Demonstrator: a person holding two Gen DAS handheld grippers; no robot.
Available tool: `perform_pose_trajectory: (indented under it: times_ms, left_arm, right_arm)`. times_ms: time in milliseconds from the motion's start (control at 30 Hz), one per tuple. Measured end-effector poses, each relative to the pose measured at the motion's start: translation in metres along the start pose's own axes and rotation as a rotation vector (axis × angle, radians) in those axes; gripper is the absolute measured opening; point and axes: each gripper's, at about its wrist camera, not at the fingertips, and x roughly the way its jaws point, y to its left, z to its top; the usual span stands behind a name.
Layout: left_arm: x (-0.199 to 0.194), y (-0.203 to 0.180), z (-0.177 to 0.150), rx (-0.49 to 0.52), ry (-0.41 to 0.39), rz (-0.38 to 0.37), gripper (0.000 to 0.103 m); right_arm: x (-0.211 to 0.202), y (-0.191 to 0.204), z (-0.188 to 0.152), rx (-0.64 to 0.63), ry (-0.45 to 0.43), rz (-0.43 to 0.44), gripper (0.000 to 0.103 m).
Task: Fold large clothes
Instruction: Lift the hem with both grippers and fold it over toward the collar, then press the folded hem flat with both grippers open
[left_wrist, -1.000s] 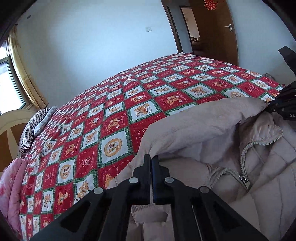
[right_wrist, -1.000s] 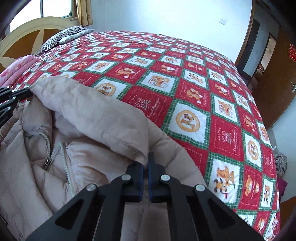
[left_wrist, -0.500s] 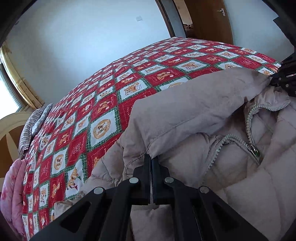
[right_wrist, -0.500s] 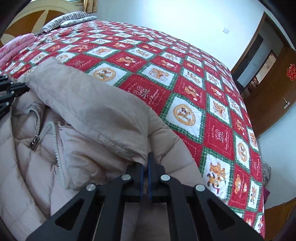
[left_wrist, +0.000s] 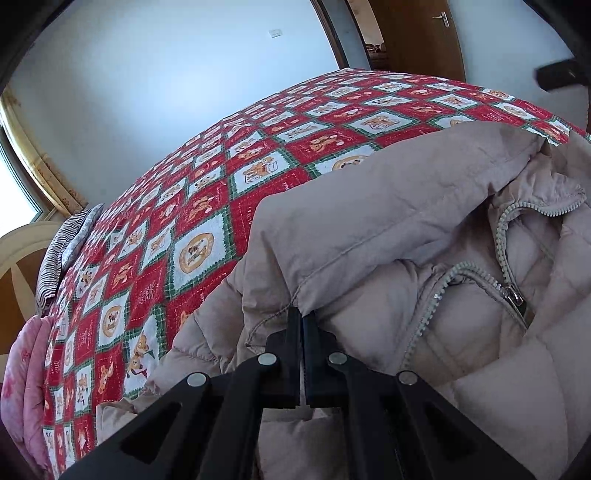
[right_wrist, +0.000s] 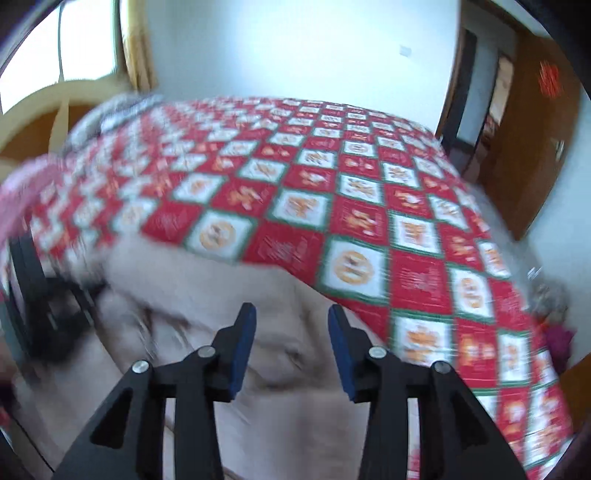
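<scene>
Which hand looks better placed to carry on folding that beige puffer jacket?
Probably the left. The left gripper is shut on the puffer jacket's folded edge, while the right gripper is opening with nothing between its fingers, above the fabric.

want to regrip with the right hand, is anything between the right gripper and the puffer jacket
Nothing visible. The right gripper hangs over the beige jacket, jaws opening with no cloth pinched between them. The left gripper is shut on a fold of the jacket, off to the side.
</scene>
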Motion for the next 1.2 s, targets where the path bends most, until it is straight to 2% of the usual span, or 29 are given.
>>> perform_pose_trajectory:
  times_ms: [67, 100, 167, 233, 367, 467, 500, 533, 567, 600, 667, 800, 833, 867, 967, 1100, 1200]
  left_arm:
    - [-0.003, -0.001, 0.000, 0.004, -0.004, 0.009, 0.000]
    - [-0.005, 0.000, 0.001, 0.001, -0.003, 0.017, 0.001]
    - [-0.016, 0.004, 0.002, -0.018, -0.017, 0.013, 0.001]
    - [-0.032, 0.011, 0.004, -0.041, -0.035, 0.007, 0.001]
    - [-0.071, 0.032, 0.015, -0.116, -0.137, -0.013, 0.001]
    - [-0.078, 0.047, 0.041, -0.195, -0.186, -0.025, 0.005]
    - [-0.074, 0.048, 0.051, -0.213, -0.184, -0.040, 0.011]
    - [-0.067, 0.047, 0.061, -0.231, -0.173, -0.047, 0.043]
    - [-0.060, 0.045, 0.068, -0.252, -0.165, -0.034, 0.081]
    - [-0.054, 0.043, 0.074, -0.274, -0.169, -0.018, 0.090]
    - [-0.043, 0.033, 0.083, -0.275, -0.182, -0.028, 0.090]
    - [-0.021, 0.013, 0.086, -0.246, -0.130, -0.052, 0.090]
    - [-0.011, 0.007, 0.084, -0.223, -0.097, -0.038, 0.090]
    - [0.003, 0.002, 0.081, -0.198, -0.031, -0.030, 0.089]
    - [0.029, 0.000, 0.063, -0.211, 0.084, -0.045, 0.086]
    - [0.032, -0.002, 0.055, -0.215, 0.093, -0.049, 0.086]
    - [0.027, -0.003, 0.057, -0.208, 0.077, -0.025, 0.086]
  right_arm:
    - [0.023, 0.006, 0.007, 0.063, -0.014, 0.052, 0.044]
    - [0.040, 0.010, 0.009, 0.080, 0.007, 0.067, 0.044]
    - [0.069, 0.019, 0.009, 0.088, 0.051, 0.050, 0.044]
    - [0.090, 0.033, 0.006, 0.042, 0.090, 0.020, 0.044]
    - [0.092, 0.038, -0.006, -0.003, 0.108, -0.005, 0.044]
    - [0.094, 0.040, -0.014, -0.046, 0.116, -0.019, 0.044]
    - [0.093, 0.040, -0.018, -0.054, 0.120, -0.017, 0.044]
    - [0.093, 0.040, -0.020, -0.057, 0.124, -0.012, 0.044]
    - [0.091, 0.040, -0.021, -0.058, 0.126, -0.007, 0.044]
    - [0.091, 0.039, -0.022, -0.058, 0.128, -0.003, 0.044]
    - [0.091, 0.037, -0.023, -0.054, 0.135, 0.010, 0.044]
    - [0.081, 0.033, -0.022, -0.034, 0.107, 0.023, 0.043]
    - [0.076, 0.033, -0.021, -0.038, 0.092, 0.026, 0.043]
    - [0.072, 0.034, -0.020, -0.040, 0.076, 0.025, 0.043]
    - [0.063, 0.037, -0.014, -0.022, 0.043, 0.021, 0.043]
    - [0.064, 0.042, -0.002, 0.000, 0.003, 0.017, 0.043]
    - [0.086, 0.042, -0.001, 0.002, 0.052, 0.008, 0.043]
